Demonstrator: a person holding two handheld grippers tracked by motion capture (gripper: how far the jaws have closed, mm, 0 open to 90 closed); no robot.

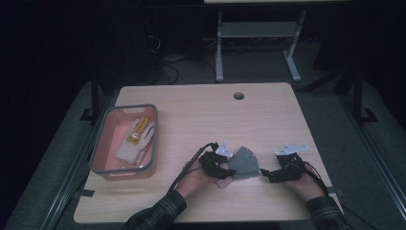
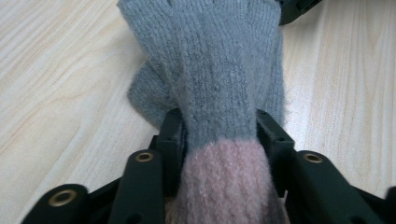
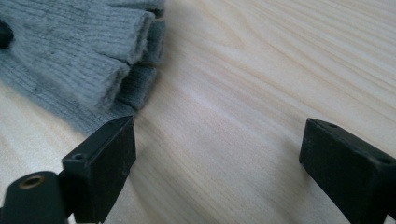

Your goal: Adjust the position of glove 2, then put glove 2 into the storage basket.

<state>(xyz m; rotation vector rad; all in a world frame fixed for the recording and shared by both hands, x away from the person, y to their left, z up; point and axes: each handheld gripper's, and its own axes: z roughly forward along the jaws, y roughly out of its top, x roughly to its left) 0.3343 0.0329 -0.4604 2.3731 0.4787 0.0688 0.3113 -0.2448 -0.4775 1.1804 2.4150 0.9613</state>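
A: High view first: where was the glove [image 1: 243,163]?

B: It lay flat on the bench [image 1: 201,110], near the front edge, between the two tools. From the bench's middle it sat at about five o'clock.

A: And the left tool [image 1: 224,168]?

B: It was at the glove's nine o'clock. In the left gripper view its jaws pinched the glove [image 2: 219,88] at the wrist, one pad on each side, right where the grey knit met the pink cuff [image 2: 224,182]. The grey fingers fanned away toward twelve o'clock.

A: The right tool [image 1: 268,175]?

B: At the glove's three o'clock, just beside the fingertips. In the right gripper view its jaws stood spread wide over bare wood, nothing between them, with the glove's fingers [image 3: 88,60] at about ten o'clock, close to the left jaw. I could not tell whether that jaw touched the knit.

A: Anything else on the bench?

B: A pink bin [image 1: 103,143] with a grey rim at nine o'clock, well apart from the glove, holding a pale glove [image 1: 134,143] with yellow on it.
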